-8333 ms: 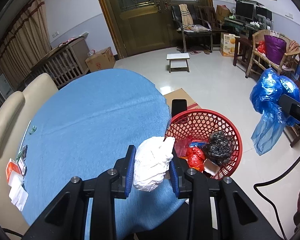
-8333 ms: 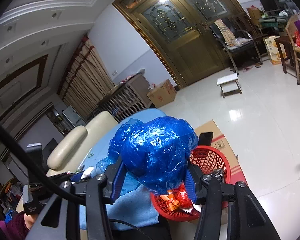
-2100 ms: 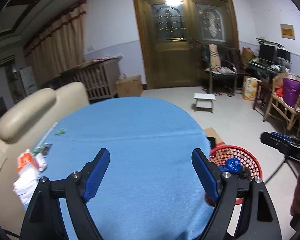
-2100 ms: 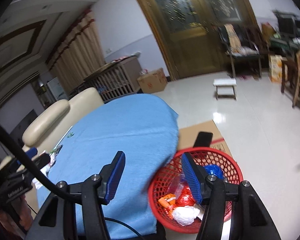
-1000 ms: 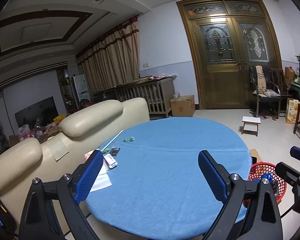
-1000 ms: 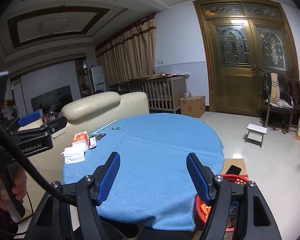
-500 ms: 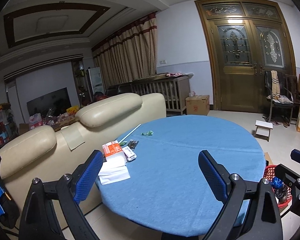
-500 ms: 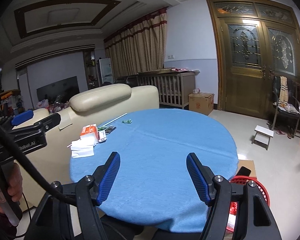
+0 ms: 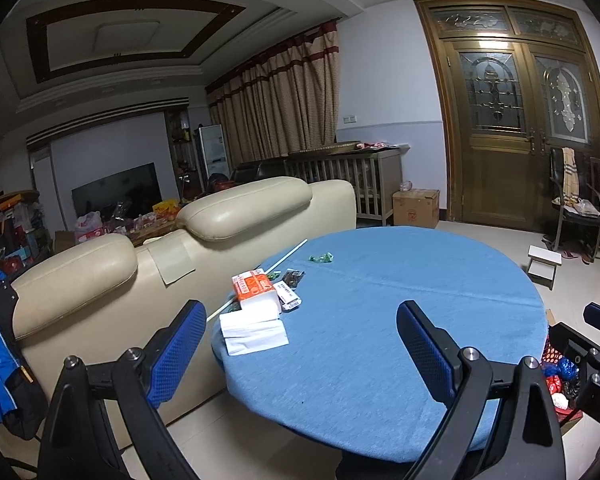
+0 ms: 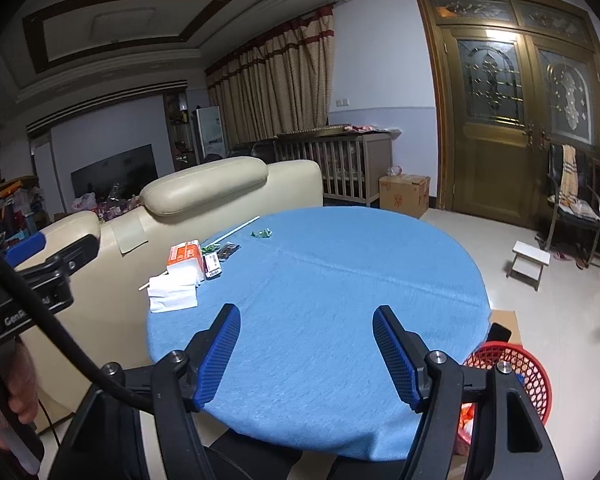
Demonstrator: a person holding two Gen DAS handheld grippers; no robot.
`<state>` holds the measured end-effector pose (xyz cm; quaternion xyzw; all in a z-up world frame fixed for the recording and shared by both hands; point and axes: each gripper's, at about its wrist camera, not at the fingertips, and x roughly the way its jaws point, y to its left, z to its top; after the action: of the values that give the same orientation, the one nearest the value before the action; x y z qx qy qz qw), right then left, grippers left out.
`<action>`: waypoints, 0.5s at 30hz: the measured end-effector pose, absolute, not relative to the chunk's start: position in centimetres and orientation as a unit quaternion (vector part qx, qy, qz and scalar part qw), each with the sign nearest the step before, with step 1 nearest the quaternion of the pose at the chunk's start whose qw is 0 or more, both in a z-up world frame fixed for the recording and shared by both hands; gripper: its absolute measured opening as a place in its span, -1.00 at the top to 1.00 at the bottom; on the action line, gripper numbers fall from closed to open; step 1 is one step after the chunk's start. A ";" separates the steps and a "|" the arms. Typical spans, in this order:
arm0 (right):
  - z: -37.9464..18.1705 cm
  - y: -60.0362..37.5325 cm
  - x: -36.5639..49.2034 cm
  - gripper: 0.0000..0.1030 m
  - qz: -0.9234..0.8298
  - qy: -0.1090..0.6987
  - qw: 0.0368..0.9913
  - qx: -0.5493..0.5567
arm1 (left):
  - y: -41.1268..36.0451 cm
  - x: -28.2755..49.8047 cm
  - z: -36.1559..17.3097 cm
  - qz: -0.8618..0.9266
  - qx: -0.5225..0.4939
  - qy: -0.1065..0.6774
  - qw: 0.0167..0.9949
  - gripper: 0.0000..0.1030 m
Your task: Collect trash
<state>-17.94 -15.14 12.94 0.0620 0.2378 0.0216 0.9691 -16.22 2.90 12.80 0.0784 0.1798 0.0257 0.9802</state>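
Item one: my left gripper [image 9: 298, 338], jaws spread wide, nothing between the blue pads, held above the near edge of the round blue surface [image 9: 400, 320]. Item two: my right gripper [image 10: 306, 350], jaws likewise spread and empty, over the same surface nearer its right side. Item three: the red basket [image 10: 528, 376], a mesh bin on the floor at the right foot of the surface, its mouth facing up; trash [image 9: 556, 380] in red, blue and white lies inside it, partly hidden behind my right gripper's body in the left view. Item four: a cluster at the far-left rim of the surface, beside the sofa [image 9: 100, 280]: a white folded paper stack [image 9: 254, 330] lying flat at the edge; just behind it and touching, an orange-and-white tissue pack [image 9: 256, 290] with its long axis running away from me toward the sofa; a small dark-and-white packet [image 9: 290, 300] just to the right of the pack; a dark wrapper [image 9: 293, 278] beyond that. Item five: a long white stick [image 9: 288, 254] lying flat, its long axis diagonal, one end pointing toward the sofa back, the other running under the tissue pack toward the rim. Item six: a small green wrapper [image 9: 321, 257], alone, further in on the surface. Item seven: a hand [image 10: 18, 384] gripping the left handle, at the lower left of the right view.
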 end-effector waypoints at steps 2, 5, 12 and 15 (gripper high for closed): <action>12.9 -15.0 -17.8 -0.41 0.021 0.243 0.968 0.067 | 3.0 -16.3 12.7 0.029 0.080 0.180 0.980 -0.87; 12.8 -14.7 -17.7 -0.41 0.020 0.247 0.966 0.069 | 3.3 -16.4 12.6 0.035 0.080 0.181 0.980 -0.87; 12.9 -14.2 -17.8 -0.41 0.020 0.245 0.967 0.068 | 3.7 -16.9 12.6 0.042 0.082 0.182 0.979 -0.87; 13.0 -14.1 -17.8 -0.41 0.019 0.244 0.967 0.068 | 3.7 -17.0 12.6 0.045 0.086 0.179 0.979 -0.86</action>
<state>-17.85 -14.09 13.00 0.0682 0.2438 0.0191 0.9672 -17.04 3.67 12.65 0.0856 0.1795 0.0450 0.9790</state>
